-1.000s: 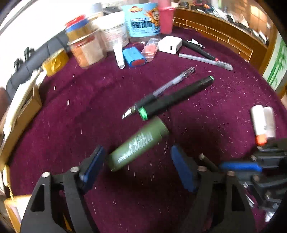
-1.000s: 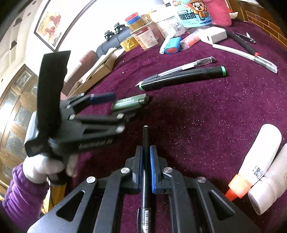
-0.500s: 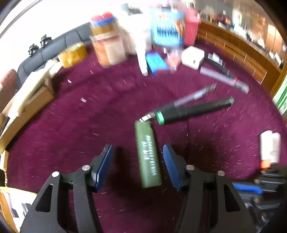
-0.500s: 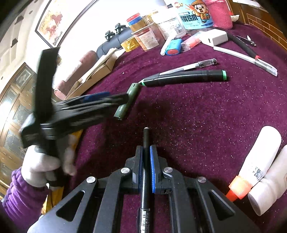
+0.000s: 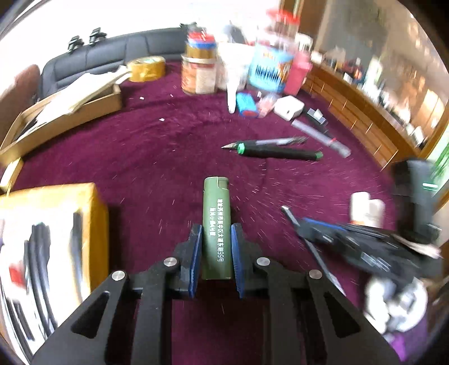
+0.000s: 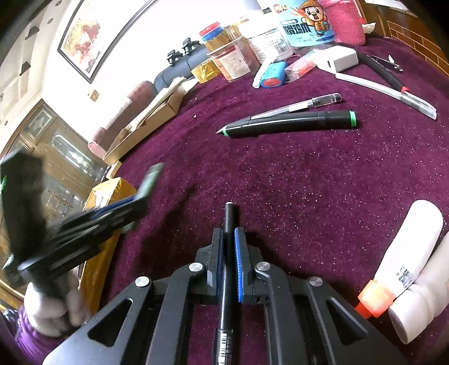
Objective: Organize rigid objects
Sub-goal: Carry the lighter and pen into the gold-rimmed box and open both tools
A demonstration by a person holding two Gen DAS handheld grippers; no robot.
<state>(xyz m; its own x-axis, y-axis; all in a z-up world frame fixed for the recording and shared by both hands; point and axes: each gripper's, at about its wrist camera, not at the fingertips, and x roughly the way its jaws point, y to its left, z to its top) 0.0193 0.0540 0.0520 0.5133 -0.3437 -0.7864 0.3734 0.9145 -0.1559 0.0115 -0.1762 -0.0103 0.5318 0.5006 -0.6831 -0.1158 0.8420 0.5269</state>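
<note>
green lighter (image 5: 217, 227): white Chinese print along its side, ends "99号"
blue tub (image 6: 306, 24), far: cartoon mascot, big "骨鸡爪"
other labels: too blurred to read

Table cloth (image 6: 308, 182): purple, napped, rough, flecked with glitter; green lighter (image 5: 216, 224): matt plastic, white print; black pen (image 6: 228, 252): smooth, slight sheen; left gripper (image 5: 216, 238) and right gripper (image 6: 229, 244): matt black plastic, blue pads, bare metal screws.
</note>
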